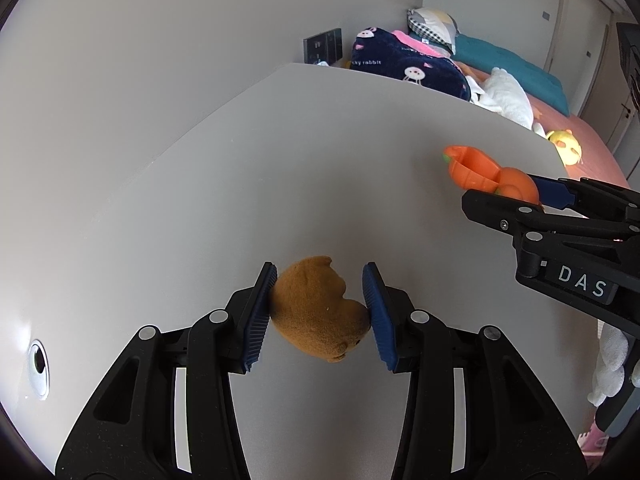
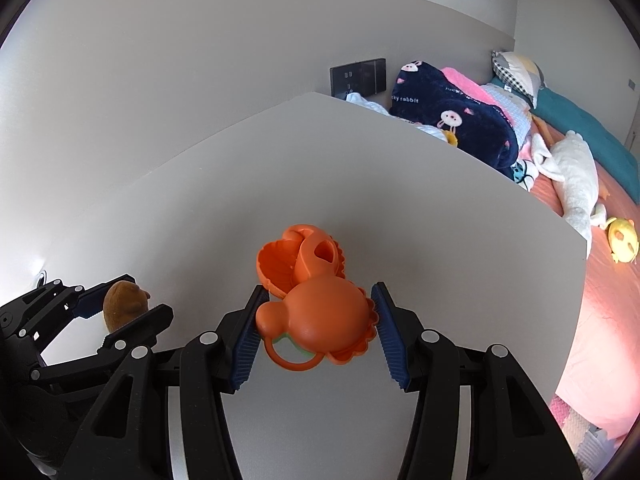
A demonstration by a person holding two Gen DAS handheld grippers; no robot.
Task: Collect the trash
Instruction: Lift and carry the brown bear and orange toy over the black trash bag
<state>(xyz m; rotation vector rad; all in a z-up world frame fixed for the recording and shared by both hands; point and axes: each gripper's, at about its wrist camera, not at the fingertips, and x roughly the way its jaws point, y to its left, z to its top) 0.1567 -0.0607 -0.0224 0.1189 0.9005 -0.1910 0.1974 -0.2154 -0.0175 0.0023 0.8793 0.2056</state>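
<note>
A brown fuzzy lump point(image 1: 316, 308) hangs over the grey tabletop point(image 1: 280, 160), and my left gripper point(image 1: 320, 312) is shut on it, both blue pads pressing its sides. The right wrist view catches the same brown lump point(image 2: 120, 304) at lower left in the left gripper point(image 2: 120, 312). An orange plastic toy point(image 2: 316, 304) with an open shell-like lid and a ring handle sits between the pads of my right gripper point(image 2: 318, 324), which is shut on it. The left wrist view shows that orange toy point(image 1: 484, 172) at the right, in the right gripper point(image 1: 508, 192).
The grey tabletop point(image 2: 360, 184) ends at a right edge beside a bed with a pink sheet point(image 2: 608, 300), a navy rabbit blanket point(image 2: 448, 116), a white plush point(image 2: 572, 176) and a yellow plush point(image 2: 622, 240). A cable hole point(image 1: 38, 362) sits at the table's left. A dark wall socket point(image 2: 358, 76) is behind.
</note>
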